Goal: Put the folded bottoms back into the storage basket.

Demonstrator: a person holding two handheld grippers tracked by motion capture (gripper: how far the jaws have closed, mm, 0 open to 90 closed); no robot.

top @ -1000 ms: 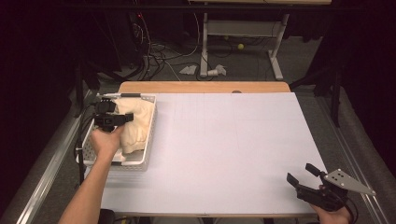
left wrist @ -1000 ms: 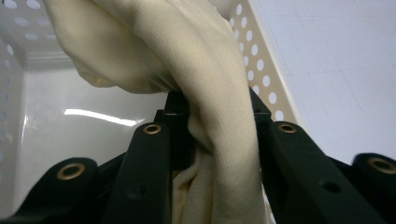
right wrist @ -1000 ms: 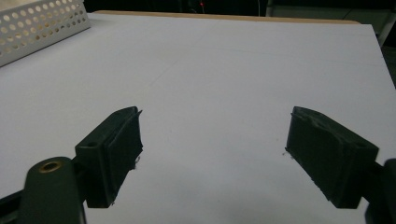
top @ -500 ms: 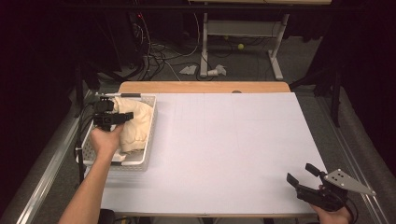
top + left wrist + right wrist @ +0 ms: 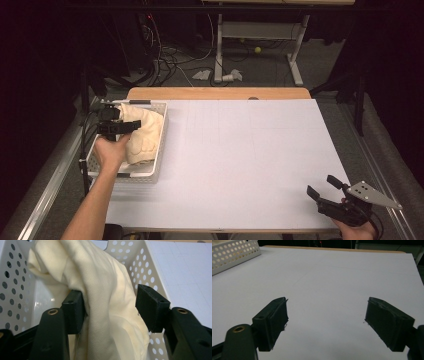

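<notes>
Left tongs (image 5: 111, 308), jaws just opened, cloth (image 5: 105, 290) loose between them, in basket (image 5: 159, 150) at left of frame. Right tongs (image 5: 325, 322): apart, empty, lower right, far from cloth.

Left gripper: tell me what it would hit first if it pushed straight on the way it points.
The cream cloth. It already lies between the left gripper's jaws, which have just been opening. Beyond it, probably the perforated wall of the white basket, though depth is hard to judge.
</notes>
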